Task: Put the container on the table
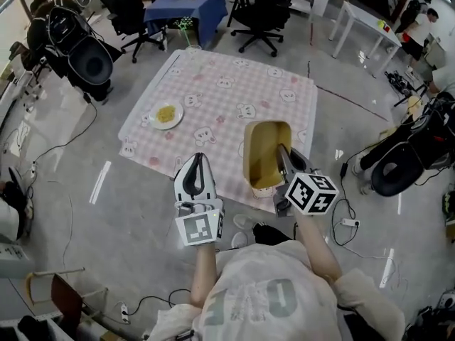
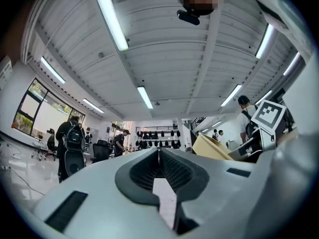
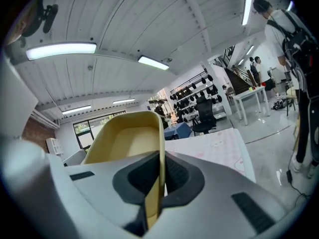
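Currently: right gripper (image 1: 284,159) is clamped tight on the near right wall of the yellow container (image 1: 264,144), which hangs over the near edge of the checked cloth (image 1: 234,84). Left gripper (image 1: 199,163) has its jaws together, nothing between them. To do it well: lower with the base level, well apart from the plate (image 1: 166,114), and release only once seated. The cloth probably covers the table, though this is unclear.
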{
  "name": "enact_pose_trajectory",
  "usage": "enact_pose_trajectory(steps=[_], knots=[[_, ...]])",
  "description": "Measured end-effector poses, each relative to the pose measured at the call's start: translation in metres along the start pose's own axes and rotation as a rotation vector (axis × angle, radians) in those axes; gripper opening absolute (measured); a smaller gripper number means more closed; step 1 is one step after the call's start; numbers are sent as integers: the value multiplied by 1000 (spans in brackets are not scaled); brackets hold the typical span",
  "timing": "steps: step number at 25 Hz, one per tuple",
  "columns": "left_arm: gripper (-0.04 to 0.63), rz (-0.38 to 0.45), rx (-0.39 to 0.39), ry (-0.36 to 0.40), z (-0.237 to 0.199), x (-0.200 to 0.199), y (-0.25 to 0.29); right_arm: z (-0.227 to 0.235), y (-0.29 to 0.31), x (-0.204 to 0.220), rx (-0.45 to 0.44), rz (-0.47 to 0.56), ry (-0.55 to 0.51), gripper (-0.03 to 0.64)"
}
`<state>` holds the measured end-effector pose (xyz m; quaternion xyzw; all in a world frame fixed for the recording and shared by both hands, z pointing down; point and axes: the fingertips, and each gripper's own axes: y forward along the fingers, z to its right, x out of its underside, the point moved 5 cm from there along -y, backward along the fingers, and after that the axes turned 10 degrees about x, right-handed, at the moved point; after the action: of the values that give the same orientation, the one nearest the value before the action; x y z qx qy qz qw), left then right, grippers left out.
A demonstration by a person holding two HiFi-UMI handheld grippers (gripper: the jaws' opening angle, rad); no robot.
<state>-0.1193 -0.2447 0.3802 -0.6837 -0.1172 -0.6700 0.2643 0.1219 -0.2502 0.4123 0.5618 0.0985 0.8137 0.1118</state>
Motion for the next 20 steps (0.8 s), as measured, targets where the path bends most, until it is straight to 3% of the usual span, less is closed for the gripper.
enact_pose_trajectory(steps=[6, 13, 20], knots=[[37, -15, -57, 71, -6, 1, 26, 7, 55, -4, 10, -43, -34, 31], [37, -37, -106, 100, -15, 0, 50, 12, 102, -14, 39, -100, -84, 31], [37, -89, -108, 127, -16, 11, 59, 27, 192, 1, 119, -287, -157, 31]])
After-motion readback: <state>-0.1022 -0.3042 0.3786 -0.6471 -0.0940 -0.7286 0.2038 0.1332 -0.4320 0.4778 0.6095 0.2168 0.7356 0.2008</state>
